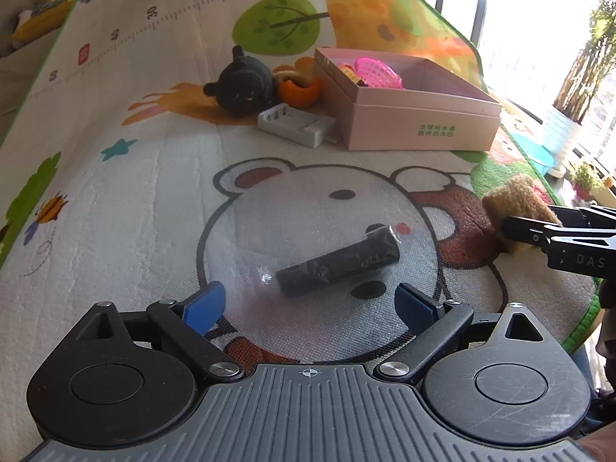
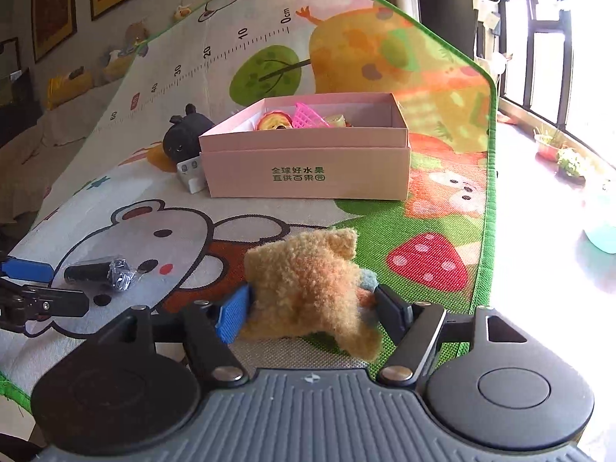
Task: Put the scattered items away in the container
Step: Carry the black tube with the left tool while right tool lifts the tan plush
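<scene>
A pink cardboard box (image 1: 419, 119) (image 2: 308, 169) stands at the far side of the play mat, holding a pink toy basket (image 1: 375, 72) and other small toys. A black roll in clear wrap (image 1: 338, 263) (image 2: 98, 271) lies on the mat just ahead of my left gripper (image 1: 310, 304), which is open and empty. My right gripper (image 2: 312, 306) is shut on a tan fuzzy plush toy (image 2: 308, 281), also seen in the left wrist view (image 1: 516, 200). A black plush (image 1: 240, 84) (image 2: 183, 138), a white battery charger (image 1: 296, 123) (image 2: 190, 173) and an orange piece (image 1: 300, 92) lie left of the box.
The colourful play mat (image 1: 115, 200) (image 2: 385, 54) has a green border; its right edge (image 2: 485, 211) drops to a sunlit floor with potted plants (image 1: 569, 115) and a teal basin (image 1: 539, 154). Soft toys lie far left beyond the mat.
</scene>
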A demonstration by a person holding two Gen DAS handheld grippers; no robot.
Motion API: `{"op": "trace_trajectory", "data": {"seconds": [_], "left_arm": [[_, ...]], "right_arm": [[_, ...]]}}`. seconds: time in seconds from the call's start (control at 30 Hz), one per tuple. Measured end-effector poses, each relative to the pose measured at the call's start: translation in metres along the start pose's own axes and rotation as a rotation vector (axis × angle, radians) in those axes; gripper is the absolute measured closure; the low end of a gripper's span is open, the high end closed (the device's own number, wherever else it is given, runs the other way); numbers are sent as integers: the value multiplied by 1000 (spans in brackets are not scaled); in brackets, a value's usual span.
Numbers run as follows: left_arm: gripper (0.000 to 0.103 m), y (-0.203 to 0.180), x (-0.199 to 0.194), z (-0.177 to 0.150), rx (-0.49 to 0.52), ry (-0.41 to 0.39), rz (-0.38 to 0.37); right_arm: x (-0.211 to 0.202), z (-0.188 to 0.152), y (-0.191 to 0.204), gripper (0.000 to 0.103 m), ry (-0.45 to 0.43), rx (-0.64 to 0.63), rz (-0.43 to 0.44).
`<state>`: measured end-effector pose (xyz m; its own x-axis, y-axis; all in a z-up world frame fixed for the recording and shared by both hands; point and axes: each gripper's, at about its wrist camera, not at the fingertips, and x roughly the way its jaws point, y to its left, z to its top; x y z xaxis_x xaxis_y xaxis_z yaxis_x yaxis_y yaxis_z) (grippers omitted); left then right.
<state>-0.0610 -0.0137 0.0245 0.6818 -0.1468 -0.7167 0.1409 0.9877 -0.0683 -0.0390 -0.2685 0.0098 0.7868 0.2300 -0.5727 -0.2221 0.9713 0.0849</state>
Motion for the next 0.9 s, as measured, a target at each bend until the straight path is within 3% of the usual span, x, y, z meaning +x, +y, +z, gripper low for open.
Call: {"op": "trace_trajectory", "data": {"seconds": [0.17, 0.5, 0.7, 0.9], "left_arm": [[5, -2, 2, 3, -26, 24, -39], [4, -21, 31, 16, 66, -23, -32], [8, -28, 31, 8, 151, -65, -97], [11, -29, 27, 5, 182, -74, -111]], "right_arm": [[0, -11, 19, 25, -41, -118, -59], [-1, -12, 13, 23, -44, -83, -39], [-1, -12, 14, 19, -45, -82, -35], [-1, -11, 14, 15, -40, -81, -38]]}}
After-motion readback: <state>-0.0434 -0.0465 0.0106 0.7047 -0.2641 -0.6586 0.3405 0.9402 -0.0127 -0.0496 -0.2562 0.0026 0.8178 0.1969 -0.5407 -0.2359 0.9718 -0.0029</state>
